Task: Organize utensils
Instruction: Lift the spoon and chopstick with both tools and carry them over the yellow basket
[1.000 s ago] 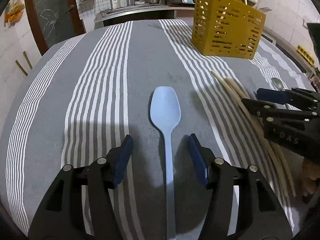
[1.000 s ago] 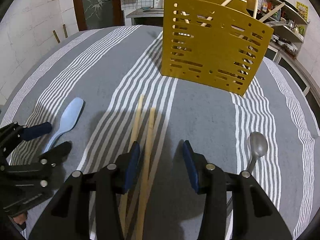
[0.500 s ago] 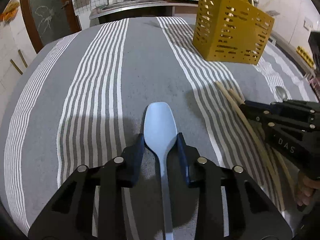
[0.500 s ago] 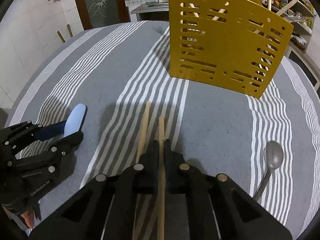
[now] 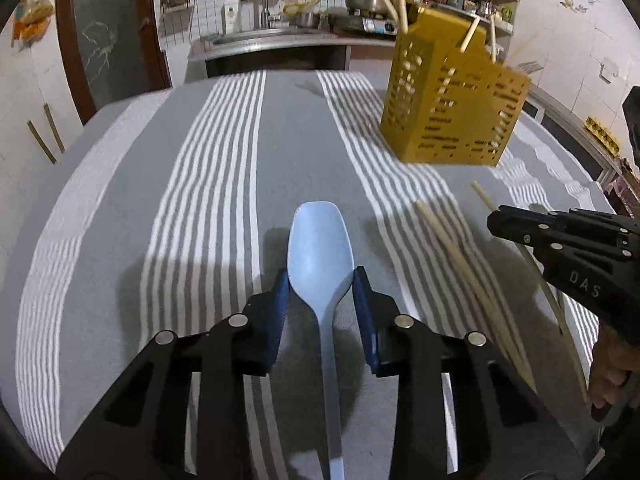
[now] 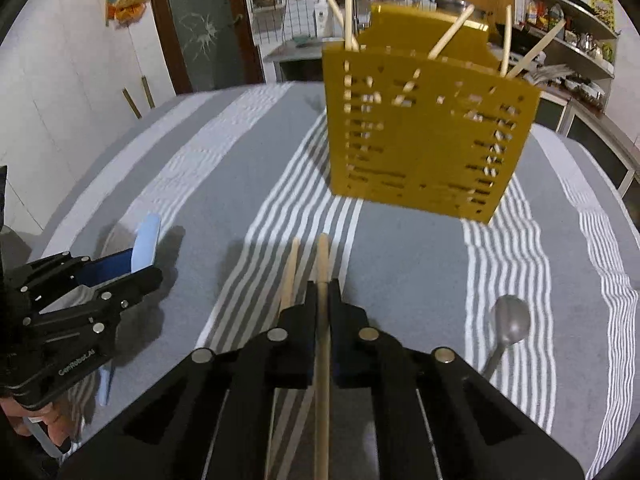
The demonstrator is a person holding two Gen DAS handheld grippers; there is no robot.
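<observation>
White tiled walls, a dark door (glass cracked), steel counter.

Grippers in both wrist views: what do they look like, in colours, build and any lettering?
Both are black plastic linkage frames with round silver pivot pins. The left gripper has dark blue pads on its jaws and white lettering reading roughly "GenRobot.AI" on its side. The right gripper has the same build, with embossed letters "DAS" on its side. No cables visible; bare fingers show at each handle.

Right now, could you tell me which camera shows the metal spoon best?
The right wrist view: the metal spoon lies in plain sight on the striped cloth, right of the right gripper. The left wrist view does not show it; the right gripper's body covers that area.
</observation>
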